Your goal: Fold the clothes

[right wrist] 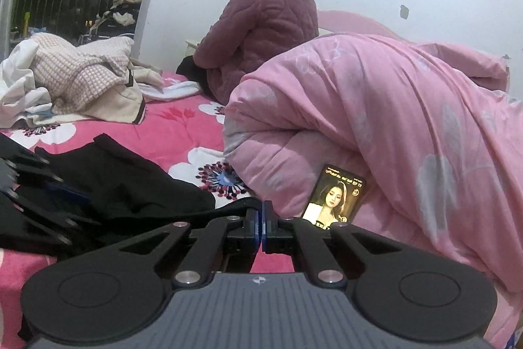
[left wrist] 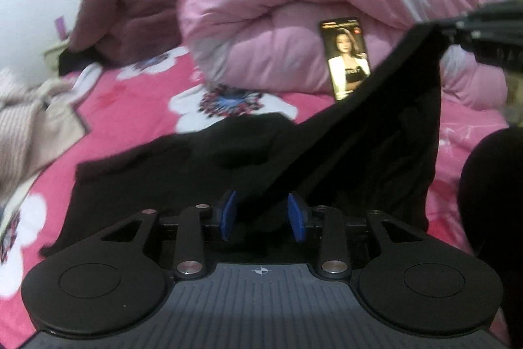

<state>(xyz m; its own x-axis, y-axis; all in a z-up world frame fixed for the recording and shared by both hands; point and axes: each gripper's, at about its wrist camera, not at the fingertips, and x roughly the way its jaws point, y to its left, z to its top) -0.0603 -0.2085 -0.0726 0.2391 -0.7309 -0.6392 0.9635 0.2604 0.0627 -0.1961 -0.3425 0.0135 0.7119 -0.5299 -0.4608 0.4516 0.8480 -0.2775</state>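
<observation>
My left gripper point(left wrist: 263, 215) points down at the bed, blue pads point(left wrist: 295, 215) parted; a taut fold of the black garment point(left wrist: 376, 133) runs between them, but pads not visibly pressing on it, so released. My right gripper point(right wrist: 262, 226) is clenched on an edge of the same garment, pads together w/ black cloth pinched; in left wrist view it sits high at far right point(left wrist: 483, 31), holding the cloth's corner up so the fabric stretches diagonally down toward my left.

Rest of garment lies crumpled on the pink floral bedsheet point(left wrist: 137, 100), near side.

Left view only: raised corner and the stretched span. Right view only: my left gripper from the side at left edge point(right wrist: 36, 195), the pile of pale clothes point(right wrist: 81, 77) at far left, dark window area. Both views: pink duvet point(right wrist: 376, 120), lit phone point(right wrist: 336, 198) leaning on it, a seated person in a quilted jacket point(right wrist: 268, 35), back turned.
</observation>
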